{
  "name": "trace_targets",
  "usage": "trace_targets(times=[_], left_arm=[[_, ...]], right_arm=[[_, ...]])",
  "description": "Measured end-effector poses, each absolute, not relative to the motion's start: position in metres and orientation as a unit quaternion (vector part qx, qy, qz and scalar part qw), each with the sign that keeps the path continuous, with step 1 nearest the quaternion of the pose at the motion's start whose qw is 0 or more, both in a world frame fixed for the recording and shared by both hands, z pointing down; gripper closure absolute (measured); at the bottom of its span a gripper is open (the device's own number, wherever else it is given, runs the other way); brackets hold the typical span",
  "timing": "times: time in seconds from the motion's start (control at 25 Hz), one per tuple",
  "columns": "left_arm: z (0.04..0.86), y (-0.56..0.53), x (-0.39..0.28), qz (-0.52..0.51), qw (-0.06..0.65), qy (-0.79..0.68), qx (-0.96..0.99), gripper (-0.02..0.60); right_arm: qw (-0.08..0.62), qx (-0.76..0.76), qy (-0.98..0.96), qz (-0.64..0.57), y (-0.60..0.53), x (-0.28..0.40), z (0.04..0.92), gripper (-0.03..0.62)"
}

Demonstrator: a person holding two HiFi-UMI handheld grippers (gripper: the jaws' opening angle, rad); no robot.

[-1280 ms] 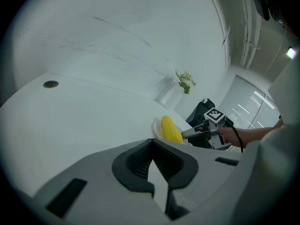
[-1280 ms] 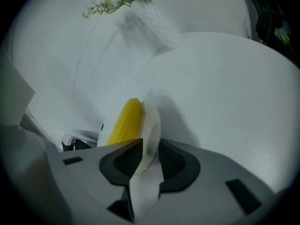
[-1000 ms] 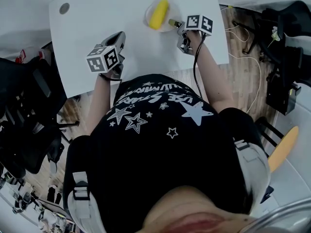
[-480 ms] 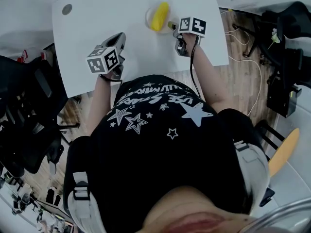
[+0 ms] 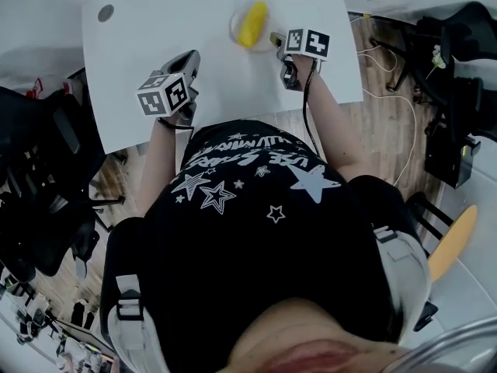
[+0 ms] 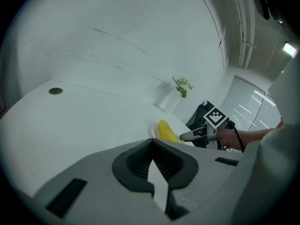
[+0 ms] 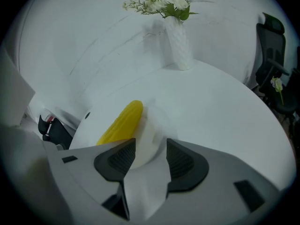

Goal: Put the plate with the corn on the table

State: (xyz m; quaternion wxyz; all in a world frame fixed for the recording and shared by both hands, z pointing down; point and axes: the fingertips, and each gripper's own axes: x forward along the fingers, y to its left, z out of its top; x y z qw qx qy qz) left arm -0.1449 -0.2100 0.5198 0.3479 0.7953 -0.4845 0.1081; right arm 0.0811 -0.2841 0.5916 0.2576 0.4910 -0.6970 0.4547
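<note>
A yellow corn cob point(image 5: 253, 23) lies on a small white plate point(image 5: 236, 31) that rests flat on the white table point(image 5: 155, 37), far of centre. My right gripper point(image 5: 274, 36) sits at the plate's right rim. In the right gripper view its jaws have just been opening and now stand open, with the plate's rim point(image 7: 152, 135) between the pads and the corn point(image 7: 121, 123) just beyond. My left gripper point(image 5: 190, 57) hovers over the table's near part, shut on nothing, well left of the plate. It sees the corn point(image 6: 167, 130) and the right gripper point(image 6: 183, 137).
A white vase with flowers point(image 7: 178, 41) stands at the table's far side. A round cable hole point(image 5: 105, 12) marks the far left corner. Black office chairs point(image 5: 39, 177) crowd the left, and more chairs and cables point(image 5: 446, 68) lie right on the wooden floor.
The right gripper's marker cube has shifted a little left and rolled. The plate with the corn stays put on the table. The left gripper has not moved.
</note>
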Motion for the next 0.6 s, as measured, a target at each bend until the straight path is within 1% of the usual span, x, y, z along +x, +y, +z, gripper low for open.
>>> trace_targets(times=[0.16, 0.6], left_arm=[[0.516, -0.198, -0.138, 0.107, 0.347, -0.487, 0.795, 0.575], [0.503, -0.150, -0.114, 0.105, 0.328, -0.497, 0.797, 0.575]], right_arm=[[0.244, 0.487, -0.705, 0.454, -0.274, 0.085, 0.582, 0.405], [0.224, 0.481, -0.729, 0.433, -0.235, 0.104, 0.557, 0.506]])
